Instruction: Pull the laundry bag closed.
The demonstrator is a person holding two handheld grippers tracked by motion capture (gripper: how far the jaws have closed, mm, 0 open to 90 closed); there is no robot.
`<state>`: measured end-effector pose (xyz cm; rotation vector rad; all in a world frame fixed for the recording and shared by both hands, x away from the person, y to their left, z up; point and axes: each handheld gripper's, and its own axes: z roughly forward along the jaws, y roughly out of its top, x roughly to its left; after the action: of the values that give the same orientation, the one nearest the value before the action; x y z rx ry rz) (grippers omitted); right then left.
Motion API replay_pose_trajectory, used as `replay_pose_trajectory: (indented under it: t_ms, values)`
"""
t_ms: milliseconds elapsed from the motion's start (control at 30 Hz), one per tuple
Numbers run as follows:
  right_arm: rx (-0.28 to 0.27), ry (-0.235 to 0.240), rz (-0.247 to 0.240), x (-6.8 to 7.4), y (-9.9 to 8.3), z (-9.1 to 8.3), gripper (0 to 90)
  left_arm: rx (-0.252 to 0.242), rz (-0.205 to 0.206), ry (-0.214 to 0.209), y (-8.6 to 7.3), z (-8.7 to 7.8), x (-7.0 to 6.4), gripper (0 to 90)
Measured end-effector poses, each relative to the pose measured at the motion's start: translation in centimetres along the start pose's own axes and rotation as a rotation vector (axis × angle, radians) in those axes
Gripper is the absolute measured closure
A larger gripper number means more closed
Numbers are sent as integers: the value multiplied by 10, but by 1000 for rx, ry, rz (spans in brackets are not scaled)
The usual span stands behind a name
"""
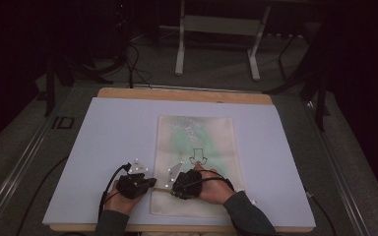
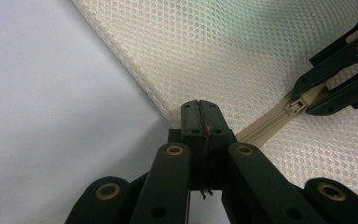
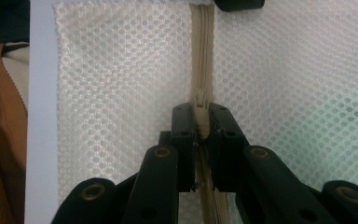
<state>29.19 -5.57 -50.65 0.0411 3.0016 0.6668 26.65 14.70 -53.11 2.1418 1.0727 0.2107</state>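
I have the mesh bag point(image 1: 197, 162) lying flat on the pale surface point(image 1: 103, 147), its zipper end toward me at the near edge; my left gripper point(image 2: 199, 109) sits at the bag's corner with its fingers point(image 2: 192, 122) pressed together on the edge of the mesh beside the zipper's end; my right gripper point(image 3: 202, 122) has its fingers point(image 3: 182, 128) pinching the zipper pull point(image 3: 200, 100), with the beige zipper point(image 3: 201, 46) running straight ahead of it between the two mesh panels.

What I worry about from here: the pull tab is small and smooth, so if I drag at an angle to the track it could slip out from between the fingers; the left grip looks shallow, only on the very edge of the fabric, so a firm tug might pull the corner free and let the whole bag slide across the surface; loose mesh could also bunch ahead of the slider and jam it if the bag is not kept taut.
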Motion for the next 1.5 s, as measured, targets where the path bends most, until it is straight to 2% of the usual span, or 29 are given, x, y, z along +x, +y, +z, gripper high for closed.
replay_pose_trajectory:
  t_ms: [1500]
  values:
    - [24, -17, 8, 4, -19, -12, 822, 3, 0, 2, 0, 0, 0, 895]
